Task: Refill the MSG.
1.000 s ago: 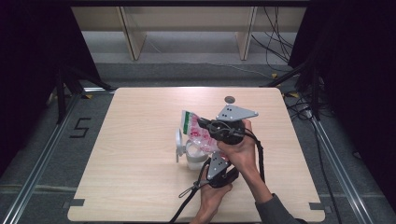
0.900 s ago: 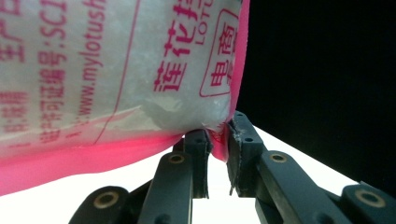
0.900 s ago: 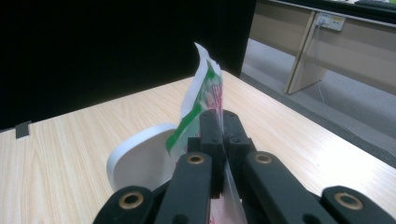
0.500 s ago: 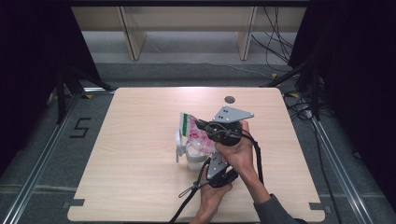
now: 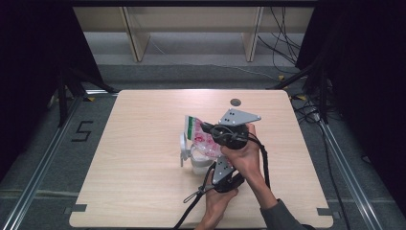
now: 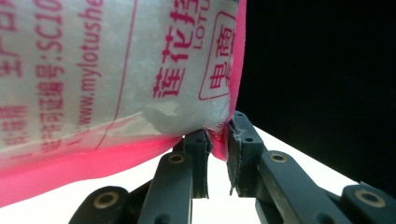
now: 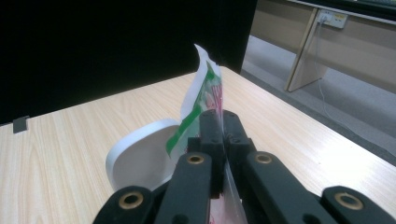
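Pink and white, the bag [image 5: 201,136] hangs over the white tub [image 5: 197,163] on the table [image 5: 119,167], with the left gripper [image 6: 216,135] and right gripper [image 7: 218,122] both pinching it tight, so next they should tip it gently to pour.

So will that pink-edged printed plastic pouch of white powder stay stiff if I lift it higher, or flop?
The pink-edged printed plastic pouch will probably flop: it is thin film, and its green-striped top edge curls in the right gripper view. The left gripper pinches only a corner seam, so it may slip. The white powder probably makes it bottom-heavy, apt to swing over the white container.
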Available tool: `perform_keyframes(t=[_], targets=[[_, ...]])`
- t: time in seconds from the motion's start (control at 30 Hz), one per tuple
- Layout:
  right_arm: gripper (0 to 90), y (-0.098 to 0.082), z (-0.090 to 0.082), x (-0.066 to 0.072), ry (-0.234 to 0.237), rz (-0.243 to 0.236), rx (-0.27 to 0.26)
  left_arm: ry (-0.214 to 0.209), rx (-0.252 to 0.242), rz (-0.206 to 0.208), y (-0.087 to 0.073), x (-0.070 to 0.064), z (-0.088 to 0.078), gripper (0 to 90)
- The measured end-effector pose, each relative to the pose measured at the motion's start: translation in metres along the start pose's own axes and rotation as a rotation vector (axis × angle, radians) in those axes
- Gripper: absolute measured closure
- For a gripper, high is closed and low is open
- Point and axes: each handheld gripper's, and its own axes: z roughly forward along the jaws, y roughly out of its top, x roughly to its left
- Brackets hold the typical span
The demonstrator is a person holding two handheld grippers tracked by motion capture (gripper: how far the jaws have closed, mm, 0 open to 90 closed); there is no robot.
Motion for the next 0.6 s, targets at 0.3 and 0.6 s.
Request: perform_keyframes(t=[0.3, 0.6], targets=[[90.0, 0.0005, 0.0019, 0.0014, 0.003, -0.028, -0.005, -0.001, -0.010, 0.002, 0.0002, 0.0001, 0.0001, 79.1], [90.0, -0.0006, 0.0027, 0.0019, 0.017, 0.008, -0.009, 0.003, -0.006, 0.002, 0.0001, 0.0000, -0.0001, 79.1]])
